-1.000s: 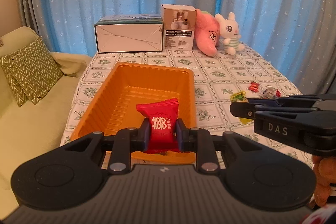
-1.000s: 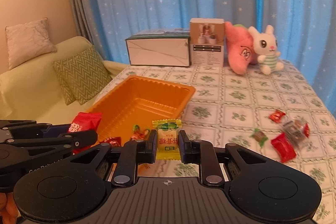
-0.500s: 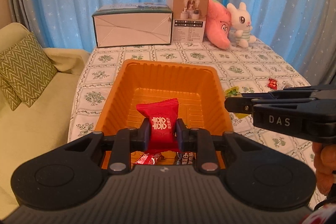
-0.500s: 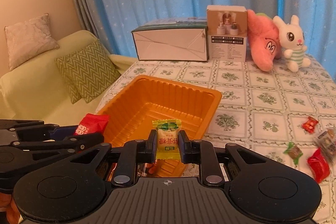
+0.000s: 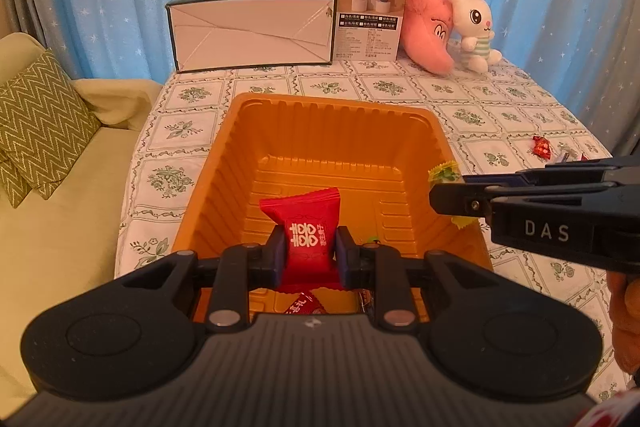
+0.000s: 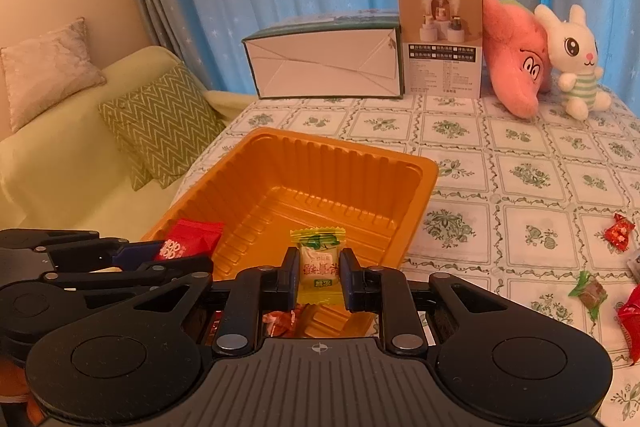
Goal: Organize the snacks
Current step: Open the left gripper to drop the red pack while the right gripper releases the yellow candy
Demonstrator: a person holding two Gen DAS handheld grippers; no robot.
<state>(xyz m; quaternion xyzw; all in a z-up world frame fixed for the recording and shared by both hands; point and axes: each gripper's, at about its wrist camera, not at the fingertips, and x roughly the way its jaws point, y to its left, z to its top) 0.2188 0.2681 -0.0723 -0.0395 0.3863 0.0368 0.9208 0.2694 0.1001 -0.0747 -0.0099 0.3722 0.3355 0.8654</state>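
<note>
An orange plastic tray [image 5: 332, 115] [image 6: 416, 171] sits on the patterned tablecloth. My left gripper [image 5: 308, 259] is shut on a red snack packet [image 5: 306, 227] and holds it over the tray's near end. My right gripper [image 6: 319, 277] is shut on a yellow-green candy [image 6: 319, 263], also above the tray's near end. The right gripper comes in from the right in the left wrist view [image 5: 444, 193]. The left gripper with its red packet [image 6: 188, 239] shows at the left of the right wrist view. A few wrapped snacks [image 5: 304, 303] lie in the tray under the grippers.
Loose candies [image 6: 619, 231] [image 6: 588, 291] lie on the table right of the tray. A white carton [image 5: 252, 27], a small box [image 5: 366, 11], a pink plush [image 5: 430, 27] and a white bunny [image 5: 476, 23] stand at the back. A green sofa with cushions [image 5: 36, 123] is to the left.
Both grippers have moved forward and over the tray with their snacks still held. The tray now fills more of both views.
</note>
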